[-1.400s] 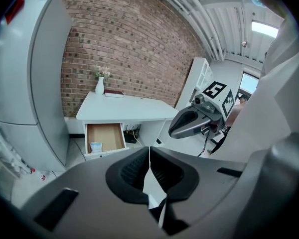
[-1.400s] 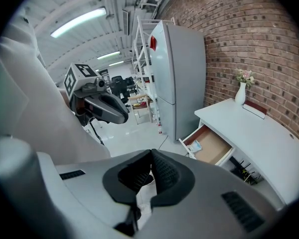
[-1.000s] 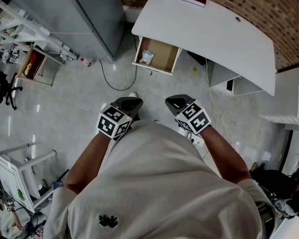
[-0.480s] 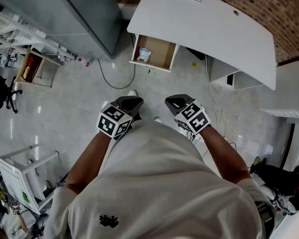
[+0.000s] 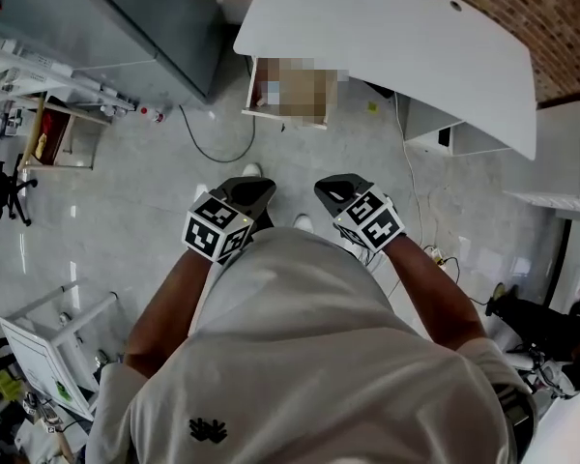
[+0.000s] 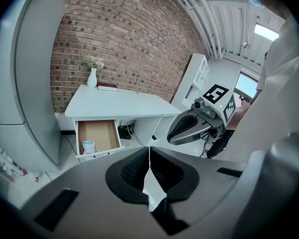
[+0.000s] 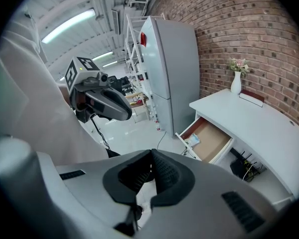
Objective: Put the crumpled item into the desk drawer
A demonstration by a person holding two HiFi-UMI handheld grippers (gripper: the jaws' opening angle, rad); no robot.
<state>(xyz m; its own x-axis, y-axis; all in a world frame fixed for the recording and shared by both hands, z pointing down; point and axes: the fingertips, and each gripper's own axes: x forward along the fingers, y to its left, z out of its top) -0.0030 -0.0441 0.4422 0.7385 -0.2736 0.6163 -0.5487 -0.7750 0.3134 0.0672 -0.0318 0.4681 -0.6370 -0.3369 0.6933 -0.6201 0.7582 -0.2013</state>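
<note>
Drifted left: left hand-held gripper (image 5: pixel 255 188), right hand-held gripper (image 5: pixel 331 190), closed, waist-high.

Open floor (image 5: pixel 309 167) leads to open drawer (image 6: pixel 103 132); cabinet (image 5: pixel 126 17) left.

The person wears a pale short-sleeved shirt (image 5: pixel 309 356) with a small black emblem (image 5: pixel 209 430) on the front. The left gripper (image 5: pixel 258 190) and right gripper (image 5: pixel 326 189) share a grey moulded shell (image 6: pixel 65 203) with black ribbed pads (image 6: pixel 131 167) lining the fingers (image 6: pixel 170 171). Behind the fingers each carries a white cube (image 5: pixel 216 232) printed with black square markers.
</note>
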